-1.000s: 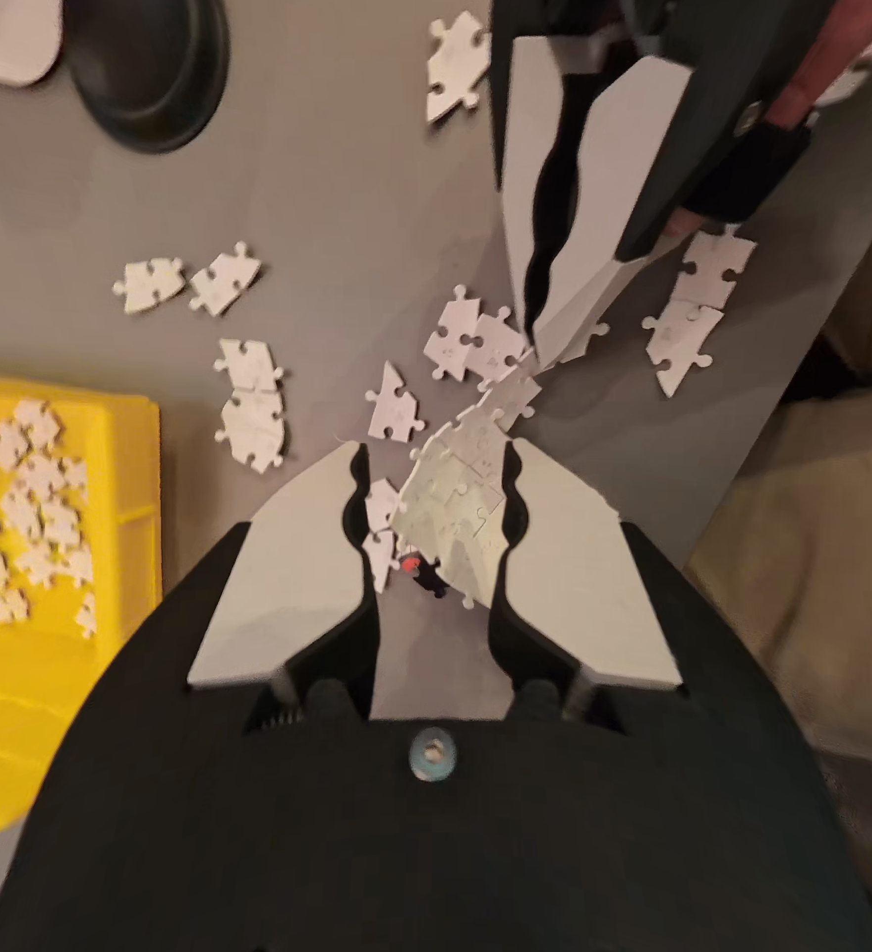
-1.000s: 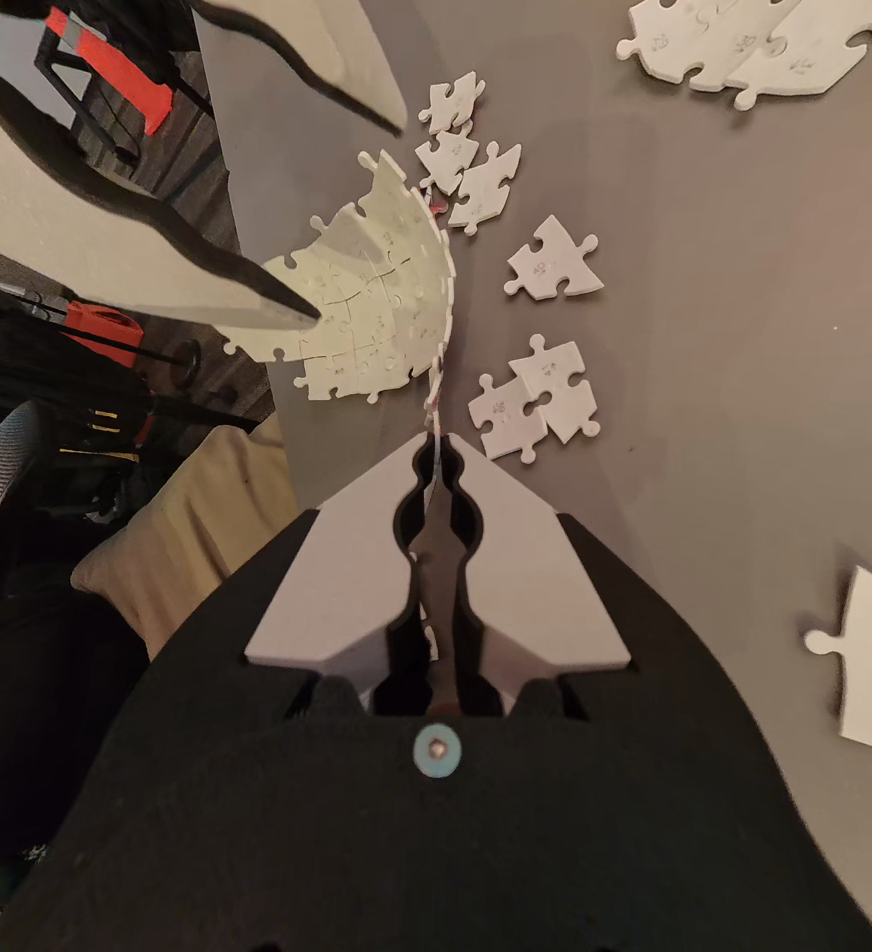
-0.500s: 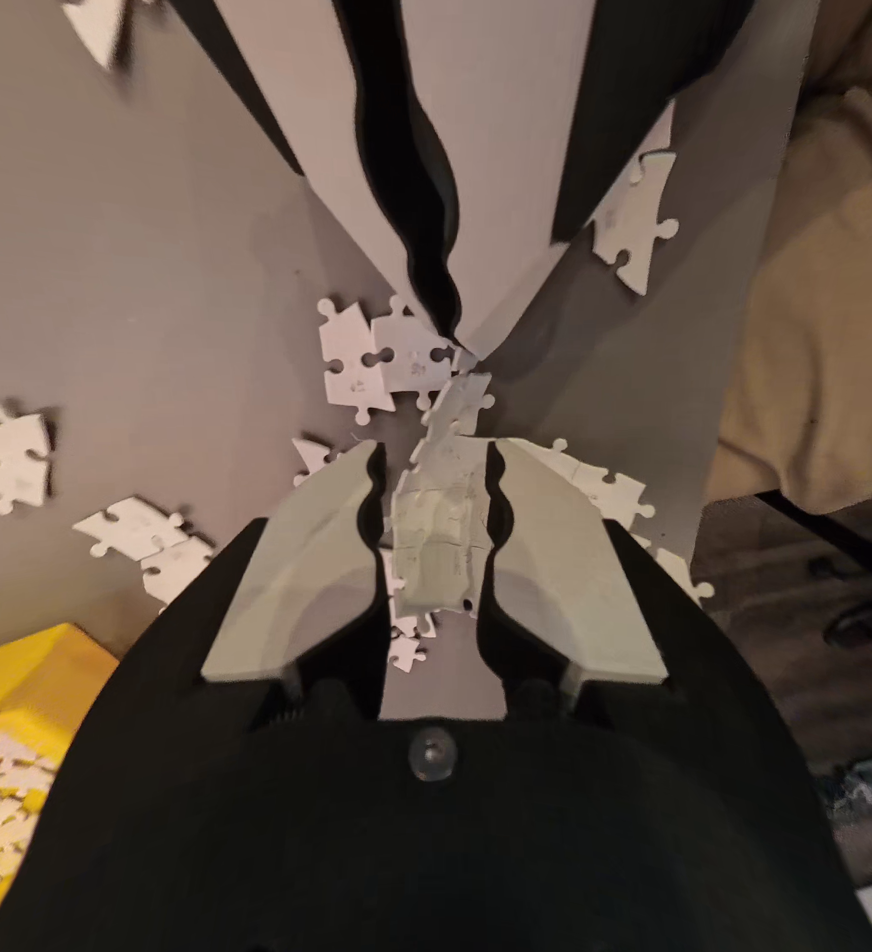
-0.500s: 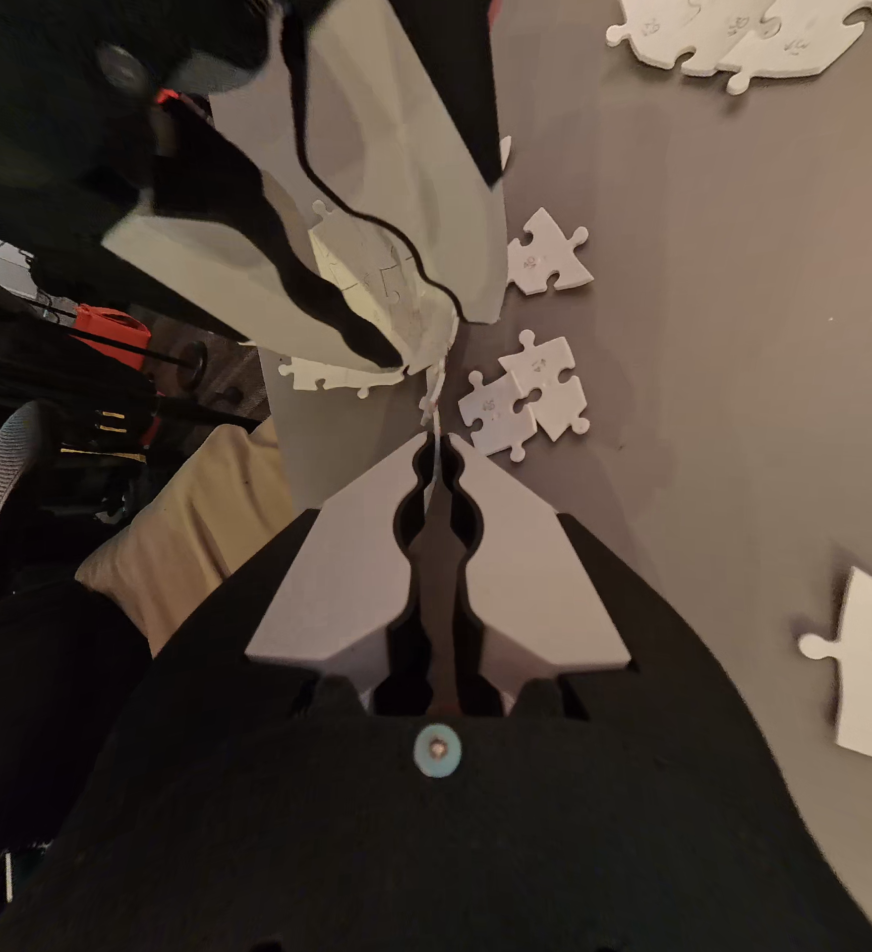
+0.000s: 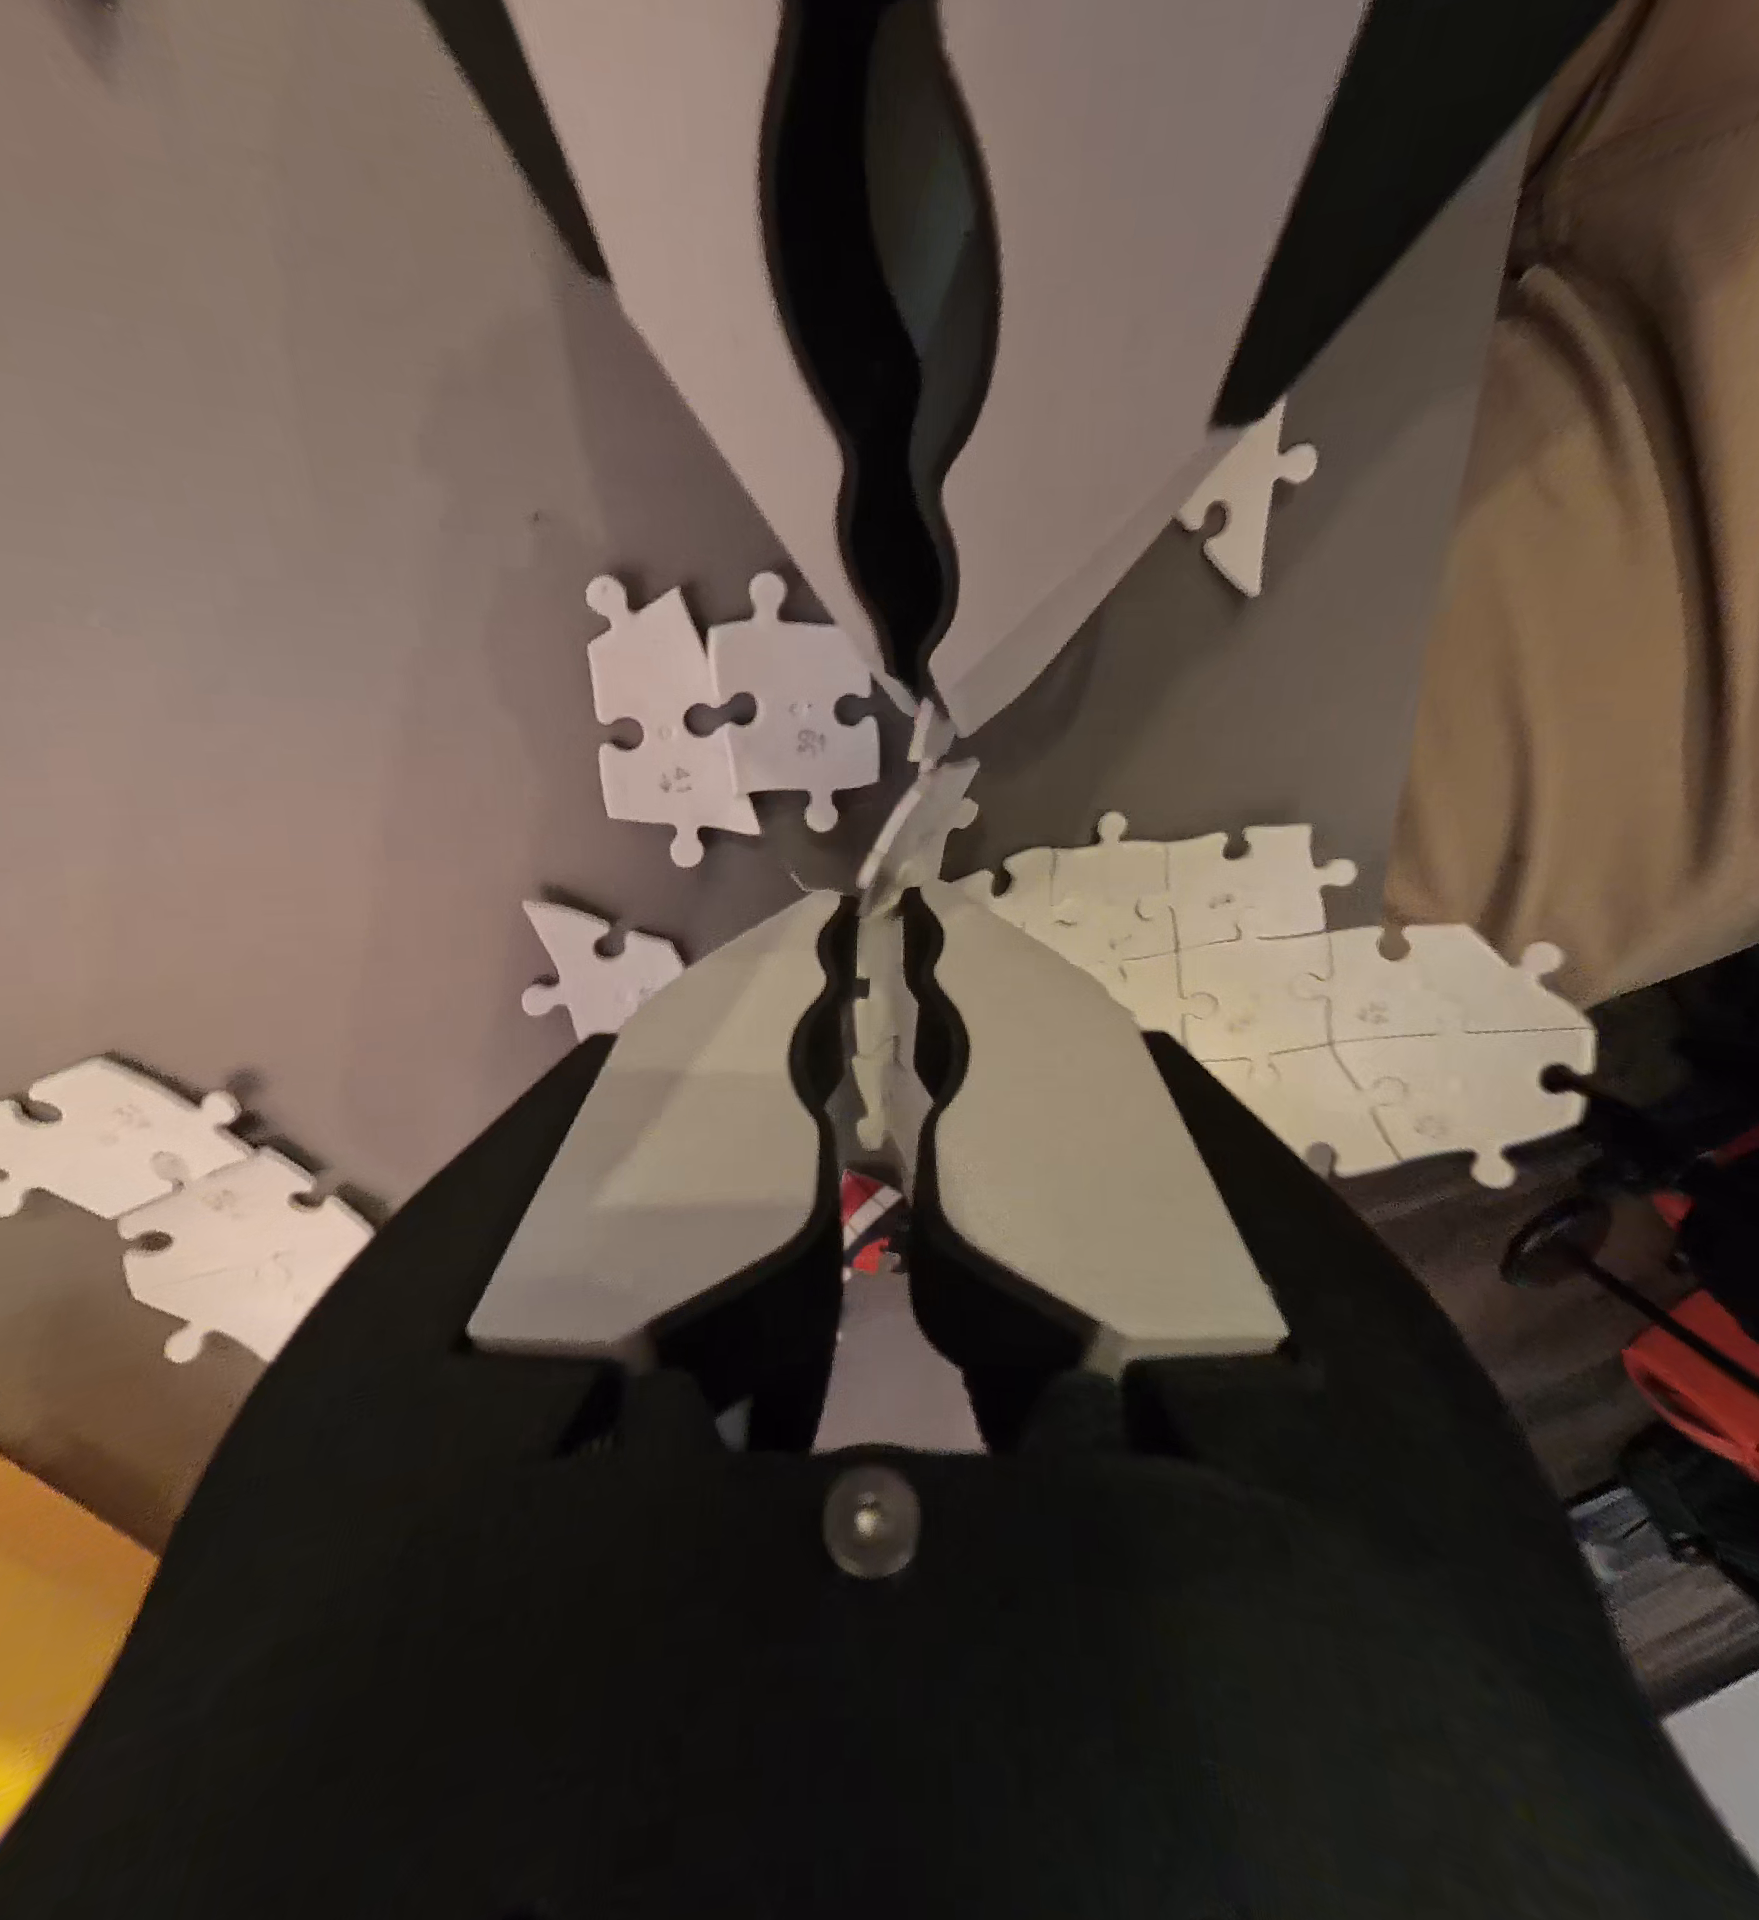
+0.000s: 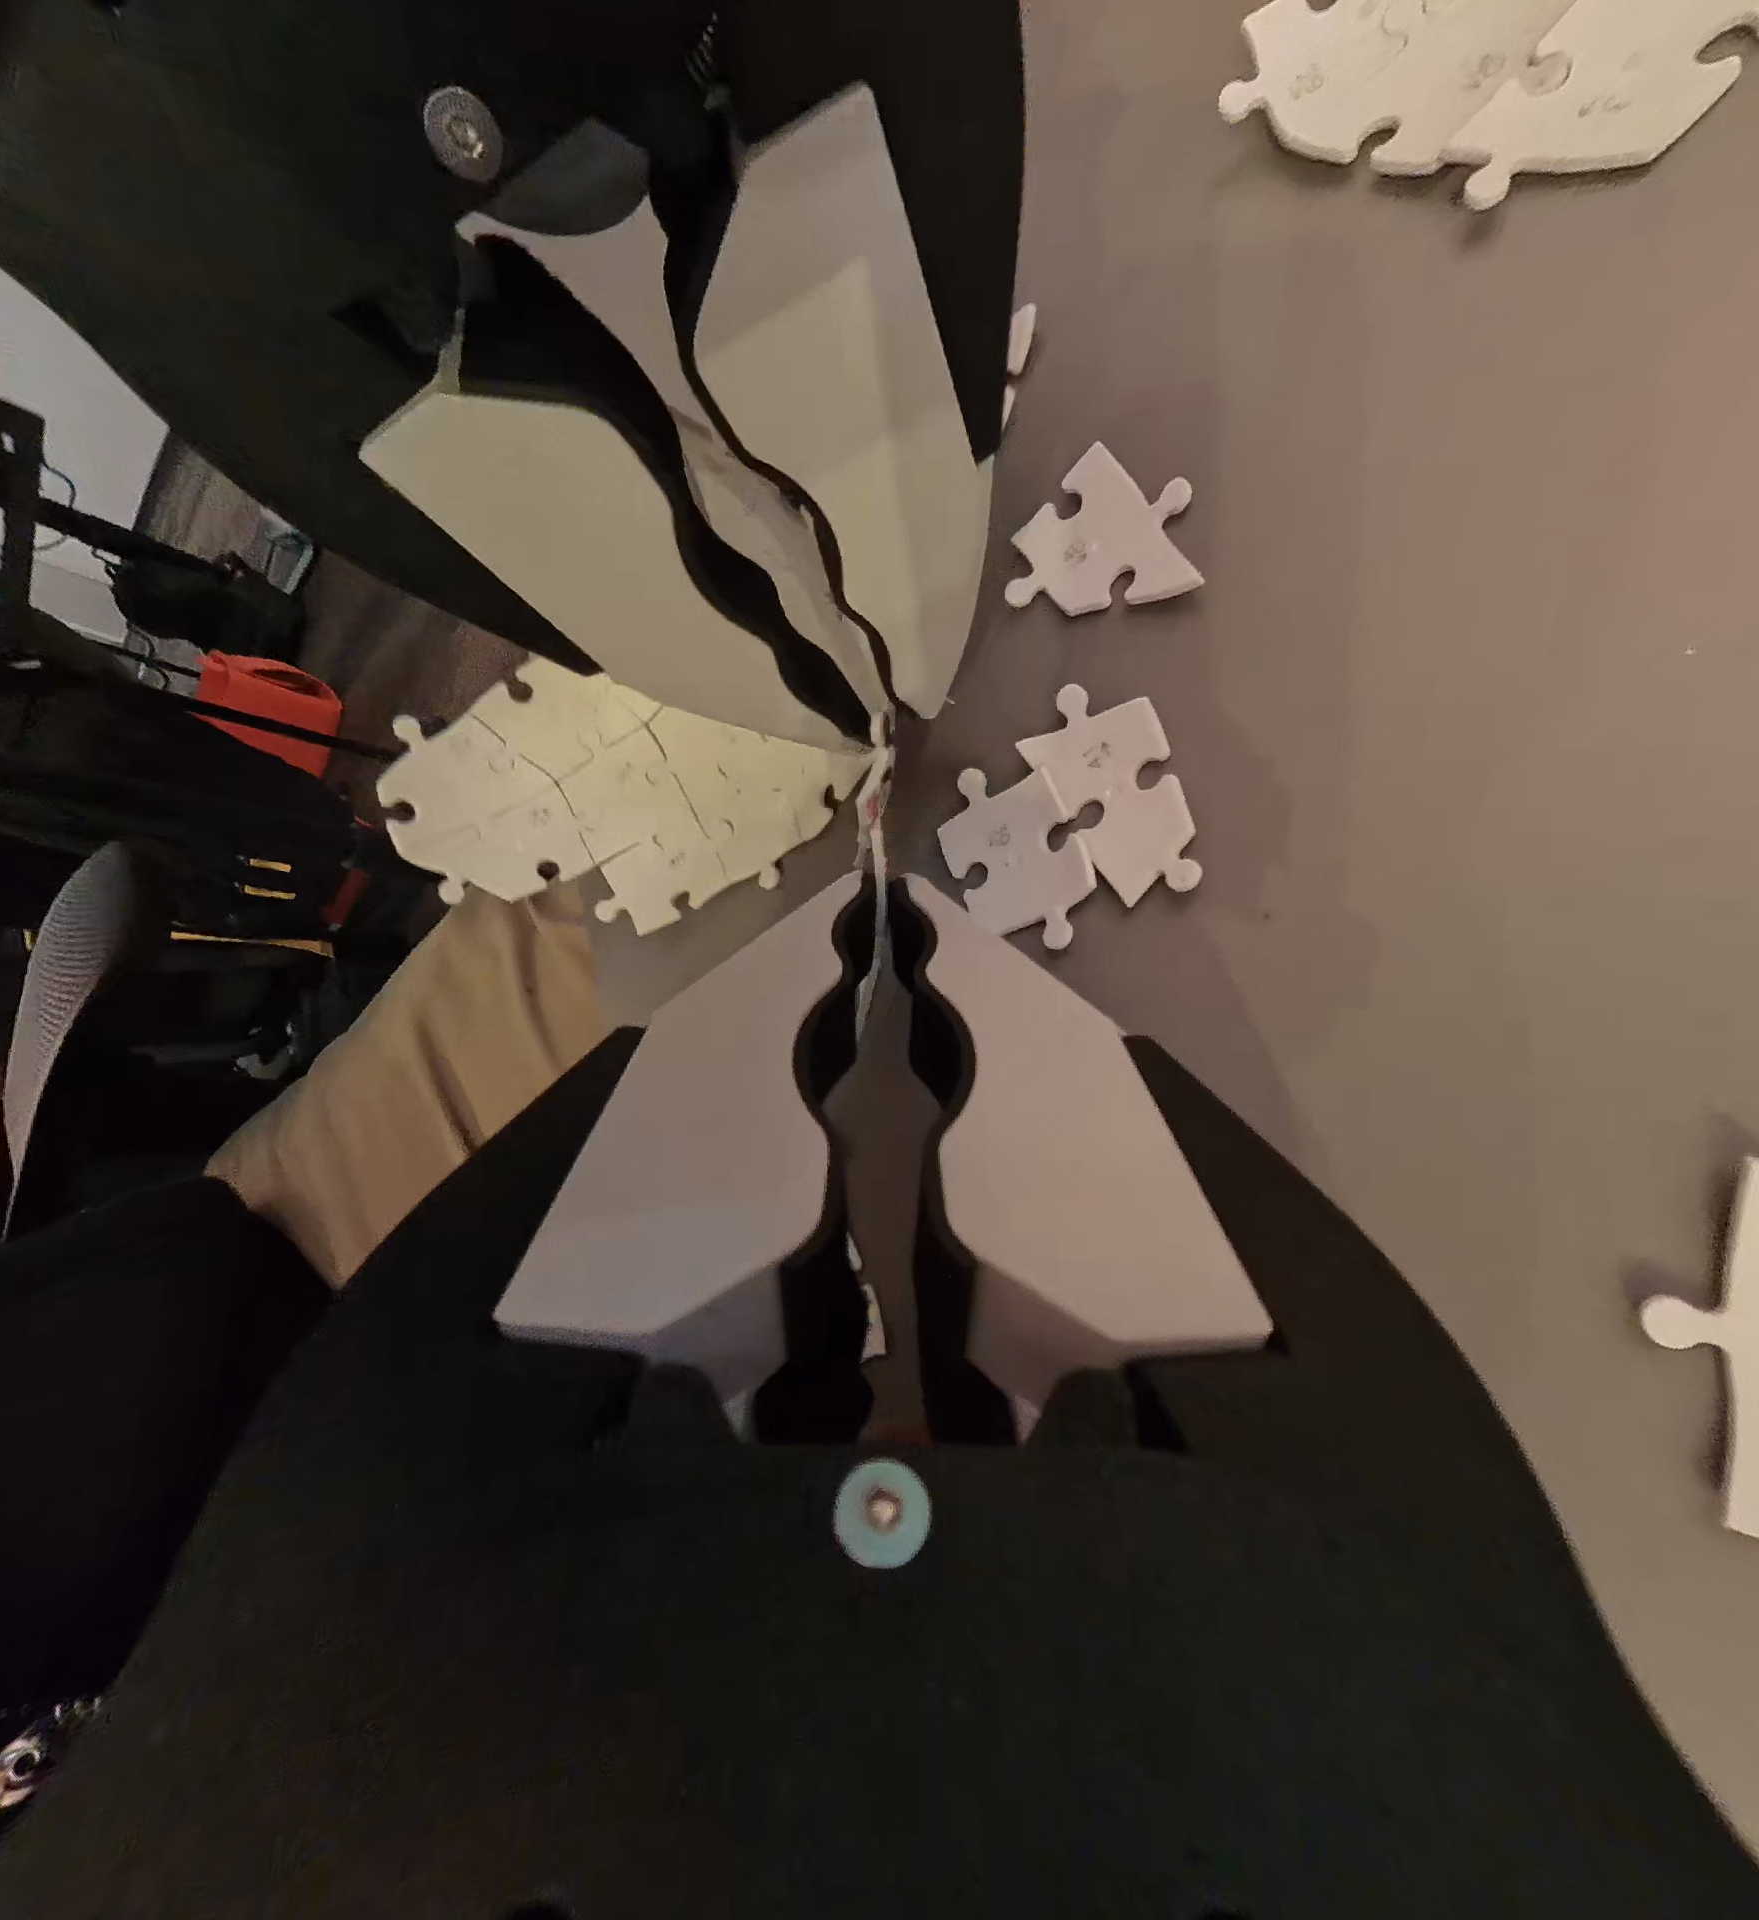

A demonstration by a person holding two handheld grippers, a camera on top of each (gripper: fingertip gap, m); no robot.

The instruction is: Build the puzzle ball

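1. Left gripper (image 5: 880, 909) has its two fingers pinched tight on the edge of the curved puzzle sheet (image 5: 1353, 1029), the part of the puzzle ball that is already joined.
2. Right gripper (image 6: 880, 883) is squeezed shut on a single thin piece (image 6: 873, 805), seen edge-on.
3. Both tools point at each other, tip to tip, and the thin piece touches the edge of the curved sheet between them.
4. That curved sheet is held up in the air, spreading out over the edge of the grey table (image 5: 231, 520).
5. Two loose pieces hooked together (image 5: 724, 727) lie on the table just beside the tips.
6. One three-cornered piece (image 6: 1103, 545) lies near them.
7. More joined pieces (image 6: 1498, 94) sit well apart at the far side.
8. A yellow bin (image 5: 2, 1621) shows at the table's corner.
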